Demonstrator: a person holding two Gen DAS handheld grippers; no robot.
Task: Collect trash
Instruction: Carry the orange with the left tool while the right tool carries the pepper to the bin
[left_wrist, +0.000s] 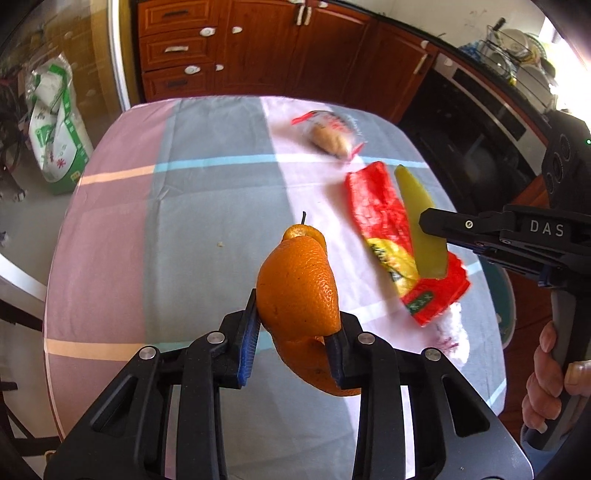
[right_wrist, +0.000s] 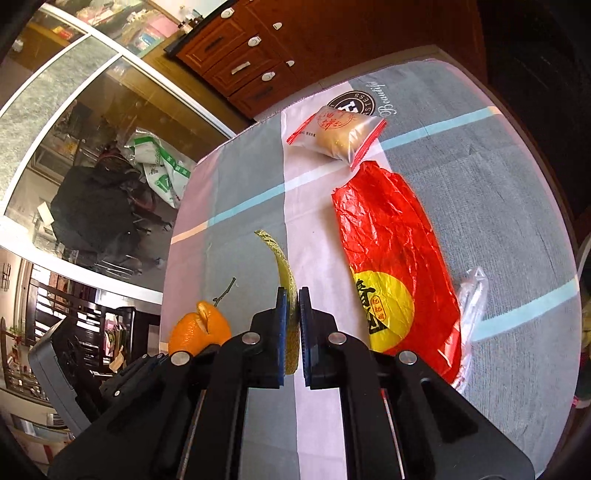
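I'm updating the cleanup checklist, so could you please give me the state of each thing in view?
orange peel: clamped in the left gripper, lifted off the table
green rind strip: pinched in the right gripper, lifted
red plastic bag: crumpled, lying flat on the tablecloth
packaged pastry: sealed, lying on the tablecloth
clear wrapper: crumpled beside the red bag

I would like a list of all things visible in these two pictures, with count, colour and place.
orange peel: one, orange, held in left gripper
melon rind: one, green-yellow, held in right gripper
plastic bag: one, red and yellow, flat on table
wrapped pastry: one, clear wrapper with red edges, far end of table
tablecloth: one, grey, pink, white
left gripper: black, closed on peel
right gripper: black, closed on rind
hand: one, gripping right handle
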